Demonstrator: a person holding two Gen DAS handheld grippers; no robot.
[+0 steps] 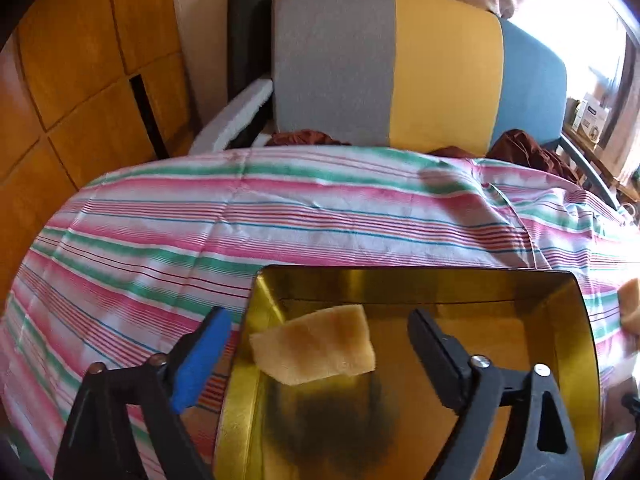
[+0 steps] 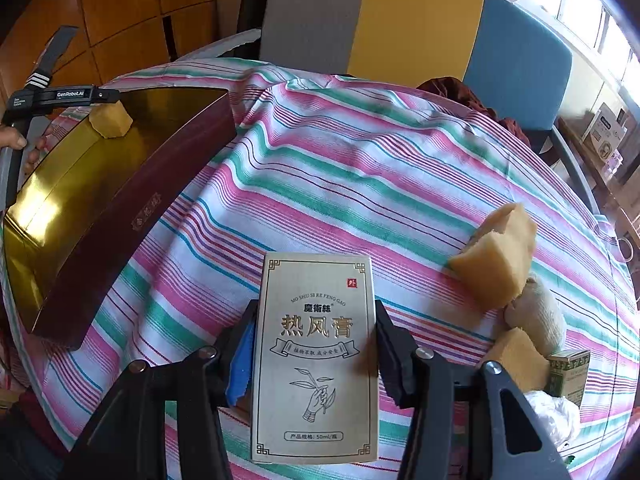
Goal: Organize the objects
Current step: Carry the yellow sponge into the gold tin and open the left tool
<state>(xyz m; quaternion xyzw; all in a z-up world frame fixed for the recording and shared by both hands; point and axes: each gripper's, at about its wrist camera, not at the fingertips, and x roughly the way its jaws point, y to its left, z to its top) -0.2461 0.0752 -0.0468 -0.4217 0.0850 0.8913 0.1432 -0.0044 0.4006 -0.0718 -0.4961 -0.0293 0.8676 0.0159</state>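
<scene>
Striped cloth (image 2: 360, 184) — box (image 2: 100, 208), sponges (image 2: 496, 256), maybe rag (image 2: 540, 316)

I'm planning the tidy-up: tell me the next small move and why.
Probably carry the silver carton, clamped in the right hand-held gripper, over to the gold-lined box. The left hand-held gripper is open, its sponge over the box, with sponges left on the cloth.

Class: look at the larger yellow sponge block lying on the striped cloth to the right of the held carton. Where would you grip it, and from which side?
Grip the yellow sponge block across its two flat side faces, coming down from above. It lies tilted on the striped cloth, its top free, while a pale wad touches its near end, so approach from the far, open end.
</scene>
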